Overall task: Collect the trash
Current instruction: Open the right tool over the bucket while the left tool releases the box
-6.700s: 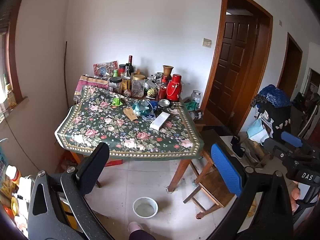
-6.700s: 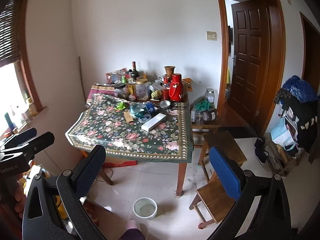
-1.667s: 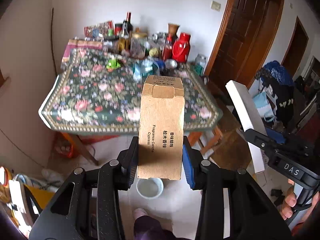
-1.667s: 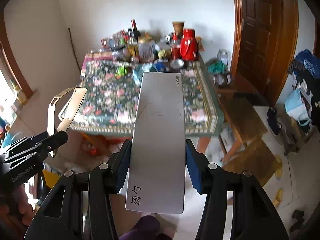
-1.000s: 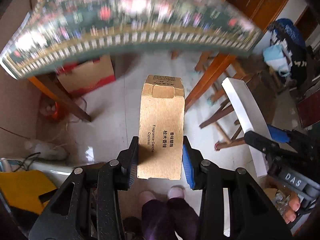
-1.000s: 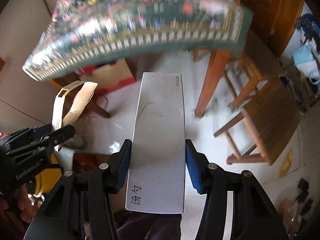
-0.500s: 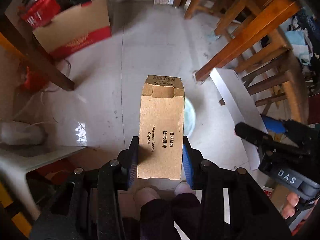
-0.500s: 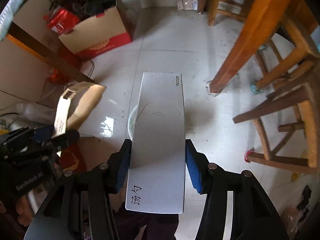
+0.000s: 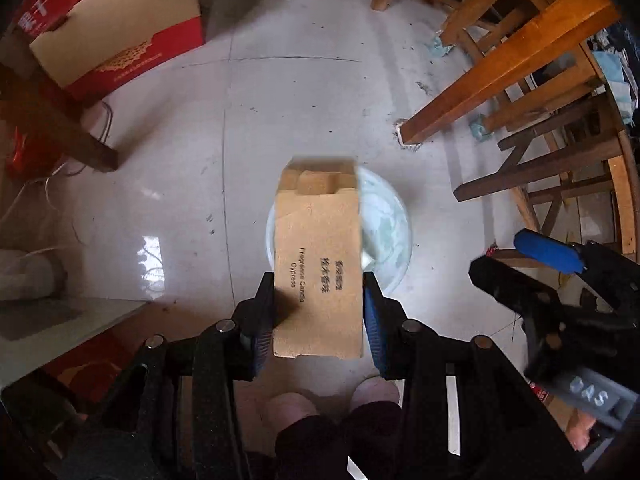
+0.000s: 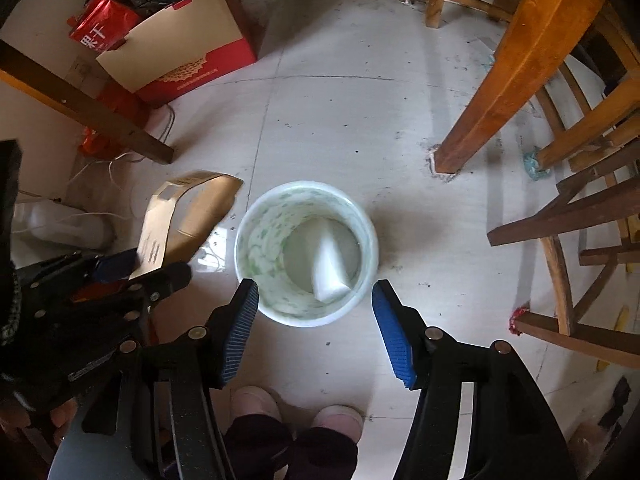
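A small white bin with a green pattern (image 10: pixel 276 240) stands on the tiled floor, with the long white box (image 10: pixel 330 270) lying inside it. My right gripper (image 10: pixel 314 320) is open and empty just above the bin's near rim. My left gripper (image 9: pixel 320 316) is shut on a brown cardboard candle box (image 9: pixel 320 264) and holds it above the bin (image 9: pixel 388 232), which shows behind the box. In the right wrist view the brown box (image 10: pixel 184 220) hangs left of the bin, with the left gripper (image 10: pixel 132 272) below it. In the left wrist view the right gripper (image 9: pixel 532 260) is at the right.
An orange wooden table leg (image 10: pixel 500 76) and chairs (image 10: pixel 580 208) stand to the right of the bin. A darker table leg (image 10: pixel 88 112) and a red and tan cardboard carton (image 10: pixel 180 52) are at the left. The person's feet (image 10: pixel 296 412) are just below the bin.
My right gripper has opened and the white box has dropped into the bin. Both grippers have lowered over the bin. The left gripper still holds the brown box.
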Demonstrator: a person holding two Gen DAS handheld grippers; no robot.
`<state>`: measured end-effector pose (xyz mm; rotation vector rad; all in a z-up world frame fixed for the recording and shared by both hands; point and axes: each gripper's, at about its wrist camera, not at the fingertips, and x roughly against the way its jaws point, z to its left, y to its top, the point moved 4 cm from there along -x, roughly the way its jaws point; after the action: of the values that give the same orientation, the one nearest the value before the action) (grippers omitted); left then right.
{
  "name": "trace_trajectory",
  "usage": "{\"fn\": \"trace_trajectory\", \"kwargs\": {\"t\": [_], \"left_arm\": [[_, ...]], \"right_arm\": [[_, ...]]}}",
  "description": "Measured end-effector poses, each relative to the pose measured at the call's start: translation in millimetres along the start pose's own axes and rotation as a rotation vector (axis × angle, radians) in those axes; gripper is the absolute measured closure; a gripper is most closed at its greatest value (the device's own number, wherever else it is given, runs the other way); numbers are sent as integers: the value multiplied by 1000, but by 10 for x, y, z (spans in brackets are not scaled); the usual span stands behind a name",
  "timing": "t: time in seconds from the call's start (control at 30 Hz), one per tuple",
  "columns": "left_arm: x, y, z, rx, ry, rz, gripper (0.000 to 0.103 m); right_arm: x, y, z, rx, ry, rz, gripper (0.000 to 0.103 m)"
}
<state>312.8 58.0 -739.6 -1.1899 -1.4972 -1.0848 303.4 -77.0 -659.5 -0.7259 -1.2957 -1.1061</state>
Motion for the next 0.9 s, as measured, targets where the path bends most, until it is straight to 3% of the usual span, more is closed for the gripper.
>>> {"fn": "trace_trajectory", "kwargs": {"t": [0.2,0.4,0.63,0.9], "left_arm": [[-17,156,-150,-40,-11,38,62],[334,196,-235,-44,-10,28,62],[1201,182,-347,-43,9,-12,62],[2620,168,-490,-33,13,-119,62]], "right_arm": [[103,86,-35,5,-36,-14,47],[409,174,-80,-18,-39,-27,47],[1065,299,1,-22,-46,-65,47],[2246,416,230,-4,-47,-162,47]]}}
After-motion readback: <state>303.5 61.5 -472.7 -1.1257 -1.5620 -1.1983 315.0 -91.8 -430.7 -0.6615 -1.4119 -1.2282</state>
